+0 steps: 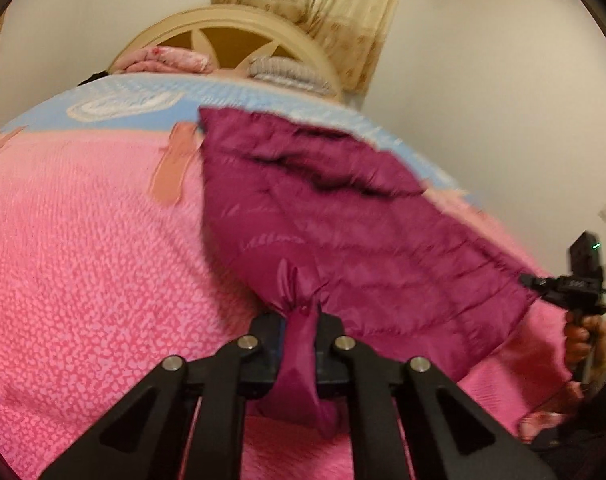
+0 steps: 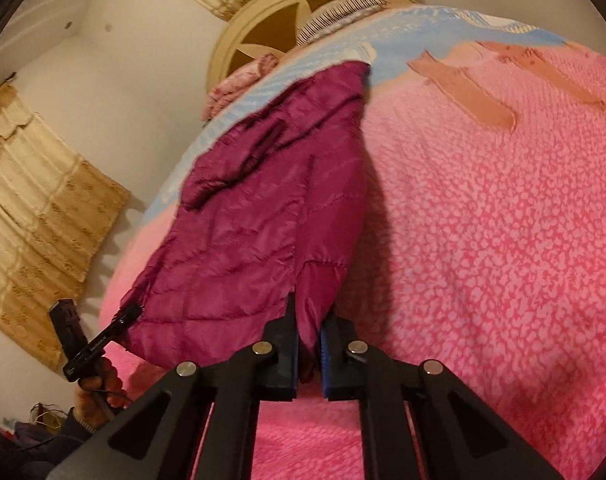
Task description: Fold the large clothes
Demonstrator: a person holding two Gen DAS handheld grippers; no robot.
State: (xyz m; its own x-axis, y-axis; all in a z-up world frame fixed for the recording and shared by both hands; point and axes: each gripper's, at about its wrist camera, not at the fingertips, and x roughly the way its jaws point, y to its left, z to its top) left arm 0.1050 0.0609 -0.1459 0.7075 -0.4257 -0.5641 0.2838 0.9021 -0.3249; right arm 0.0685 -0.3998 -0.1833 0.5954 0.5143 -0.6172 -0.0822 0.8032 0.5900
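Both tongs (image 1: 301,330) (image 2: 309,342) clamping jacket (image 1: 323,208)

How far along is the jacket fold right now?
Done: the jacket seems already doubled lengthwise on the bed, though blur makes that uncertain. In hand: left gripper and right gripper each pinch a near corner, lifting that end. Left: carry it toward the far end, lay it down, release.

This was a home bedroom: a bed spread with a fuzzy pink-and-blue blanket (image 1: 83,240), a cream arched wooden headboard (image 1: 223,28), folded bedding, and beige patterned curtains (image 2: 31,184)
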